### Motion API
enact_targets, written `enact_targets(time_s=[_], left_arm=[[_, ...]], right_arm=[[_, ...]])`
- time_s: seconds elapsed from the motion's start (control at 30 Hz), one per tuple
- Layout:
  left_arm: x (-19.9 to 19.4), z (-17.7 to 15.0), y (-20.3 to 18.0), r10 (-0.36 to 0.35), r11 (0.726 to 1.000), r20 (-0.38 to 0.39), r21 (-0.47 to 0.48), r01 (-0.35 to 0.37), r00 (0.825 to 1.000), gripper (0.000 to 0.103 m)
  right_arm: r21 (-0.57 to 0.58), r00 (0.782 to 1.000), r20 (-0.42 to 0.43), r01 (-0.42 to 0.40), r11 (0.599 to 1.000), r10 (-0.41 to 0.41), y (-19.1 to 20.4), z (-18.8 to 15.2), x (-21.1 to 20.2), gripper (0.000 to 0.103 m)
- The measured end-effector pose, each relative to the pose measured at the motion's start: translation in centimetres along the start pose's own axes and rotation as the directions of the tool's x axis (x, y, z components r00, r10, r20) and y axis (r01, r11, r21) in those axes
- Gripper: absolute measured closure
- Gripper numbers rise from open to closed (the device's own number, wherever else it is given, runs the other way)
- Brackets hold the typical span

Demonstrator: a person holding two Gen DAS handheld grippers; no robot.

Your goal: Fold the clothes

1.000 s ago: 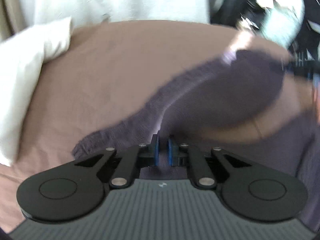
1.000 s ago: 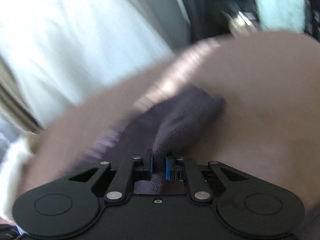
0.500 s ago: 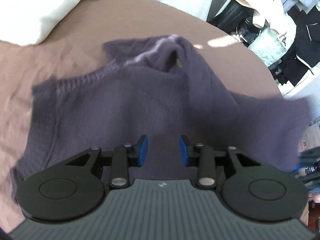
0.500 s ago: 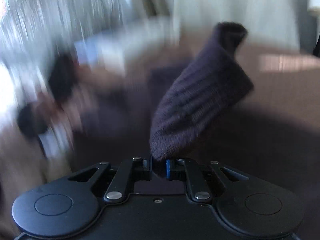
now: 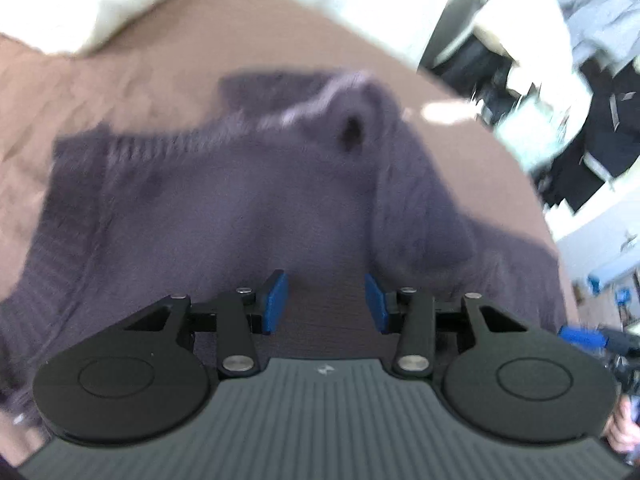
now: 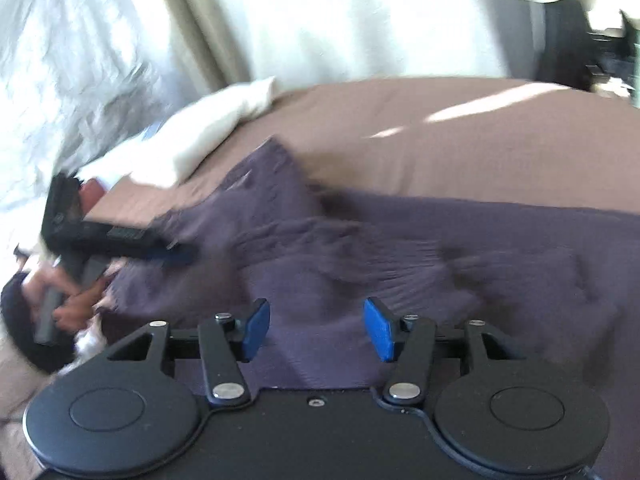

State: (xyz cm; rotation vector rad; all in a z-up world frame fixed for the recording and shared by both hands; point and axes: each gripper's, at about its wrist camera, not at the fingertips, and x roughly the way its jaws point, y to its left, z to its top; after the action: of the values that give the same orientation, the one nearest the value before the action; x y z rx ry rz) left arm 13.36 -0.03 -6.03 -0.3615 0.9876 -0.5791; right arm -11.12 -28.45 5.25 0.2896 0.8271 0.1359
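Note:
A dark purple knit sweater (image 5: 240, 208) lies spread on the brown bed cover (image 5: 168, 64), with one sleeve folded over its body. My left gripper (image 5: 326, 306) is open and empty just above the sweater's near part. My right gripper (image 6: 316, 330) is open and empty above the sweater (image 6: 400, 248) at its near edge. The left gripper also shows in the right wrist view (image 6: 176, 256), held by a hand at the sweater's left edge. Both views are blurred.
A white pillow (image 6: 192, 136) lies at the far left of the bed. Pale curtains (image 6: 320, 20) hang behind the bed. Clothes hang on a rack (image 5: 580, 80) beyond the bed's right side. The bed cover (image 6: 460, 128) is bare beyond the sweater.
My right gripper let go of the sweater sleeve and opened; the sleeve now lies on the sweater. My left gripper opened earlier and stays open, a little closer to the cloth.

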Motion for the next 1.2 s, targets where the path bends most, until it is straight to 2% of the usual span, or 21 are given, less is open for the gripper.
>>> enact_targets(time_s=[0.03, 0.07, 0.13, 0.23, 0.27, 0.3, 0.33, 0.43, 0.5, 0.6, 0.7, 0.77, 0.83, 0.93, 0.97, 1.03, 1.13, 1.2], left_arm=[[0.4, -0.1, -0.1, 0.001, 1.0, 0.02, -0.009, -0.001, 1.0, 0.061], [0.9, -0.2, -0.2, -0.016, 0.999, 0.006, -0.028, 0.016, 1.0, 0.061], [1.6, -0.4, -0.2, -0.09, 0.992, -0.014, -0.094, 0.089, 0.996, 0.06], [2.2, -0.7, -1.3, -0.063, 0.989, 0.028, -0.13, 0.066, 0.998, 0.058], [2.1, -0.9, -2.3, 0.001, 0.997, 0.078, -0.078, 0.005, 0.997, 0.057], [2.1, -1.2, -3.3, 0.046, 0.999, 0.132, -0.009, -0.045, 0.99, 0.05], [2.2, -1.4, -4.2, 0.057, 0.997, 0.161, 0.044, -0.065, 0.985, 0.046], [2.6, -1.4, -5.5, -0.033, 0.994, 0.134, 0.108, 0.019, 0.99, 0.045], [2.8, -1.6, -6.4, -0.08, 0.984, 0.124, 0.169, 0.059, 0.989, 0.04], [3.2, -2.6, -7.8, -0.131, 0.946, 0.121, 0.312, 0.087, 0.984, 0.037], [4.4, -3.9, -8.6, -0.137, 0.877, 0.105, 0.476, 0.071, 0.985, 0.035], [4.9, -4.0, -8.9, -0.104, 0.863, 0.087, 0.503, 0.047, 0.991, 0.043], [4.7, -4.2, -9.7, -0.085, 0.842, 0.091, 0.539, 0.023, 0.992, 0.091], [3.2, -4.5, -11.5, -0.08, 0.803, 0.131, 0.596, -0.014, 0.988, 0.095], [2.5, -4.8, -11.9, -0.081, 0.799, 0.143, 0.601, -0.021, 0.986, 0.095], [1.1, -5.3, -12.6, -0.08, 0.795, 0.159, 0.606, -0.033, 0.984, 0.095], [-0.9, -6.1, -12.9, -0.076, 0.795, 0.144, 0.606, -0.027, 0.987, 0.095], [-2.0, -6.6, -13.3, -0.063, 0.803, 0.124, 0.596, -0.024, 0.99, 0.095]], right_arm=[[-0.003, 1.0, -0.015, -0.005, 1.0, 0.005, 0.2, 0.3, 0.7, 0.045], [-0.005, 1.0, -0.03, -0.009, 1.0, 0.009, 0.5, 0.6, 1.4, 0.045], [0.023, 0.998, -0.057, -0.028, 0.999, 0.03, 0.7, 1.0, 2.9, 0.045], [0.098, 0.99, -0.077, -0.107, 0.989, 0.115, 0.8, 0.3, 5.0, 0.045], [0.107, 0.988, -0.091, -0.117, 0.987, 0.127, 1.1, -0.3, 5.5, 0.045], [0.116, 0.985, -0.105, -0.126, 0.985, 0.139, 1.4, -0.9, 6.0, 0.045], [0.119, 0.984, -0.116, -0.124, 0.985, 0.138, 1.6, -1.6, 6.4, 0.045], [0.148, 0.981, -0.131, -0.124, 0.981, 0.144, 1.6, -3.5, 6.9, 0.045], [0.175, 0.978, -0.13, -0.139, 0.975, 0.163, 1.2, -4.3, 6.7, 0.045], [0.189, 0.977, -0.142, -0.132, 0.973, 0.16, 0.5, -4.9, 6.3, 0.045], [0.24, 0.974, -0.137, -0.142, 0.96, 0.178, 0.0, -5.2, 6.6, 0.045], [0.253, 0.974, -0.128, -0.151, 0.955, 0.188, -0.1, -5.5, 6.9, 0.045], [0.245, 0.974, -0.125, -0.156, 0.957, 0.19, -0.2, -5.7, 6.9, 0.045], [0.255, 0.975, -0.127, -0.143, 0.956, 0.18, -0.3, -6.0, 6.6, 0.045], [0.262, 0.977, -0.123, -0.139, 0.955, 0.176, -0.3, -6.1, 6.4, 0.045], [0.276, 0.98, -0.112, -0.129, 0.952, 0.166, -0.4, -6.2, 5.9, 0.045], [0.298, 0.993, -0.032, -0.097, 0.95, 0.111, -1.1, -6.6, 4.4, 0.045], [0.351, 0.994, 0.011, -0.107, 0.93, 0.11, -2.0, -6.8, 3.4, 0.044]])
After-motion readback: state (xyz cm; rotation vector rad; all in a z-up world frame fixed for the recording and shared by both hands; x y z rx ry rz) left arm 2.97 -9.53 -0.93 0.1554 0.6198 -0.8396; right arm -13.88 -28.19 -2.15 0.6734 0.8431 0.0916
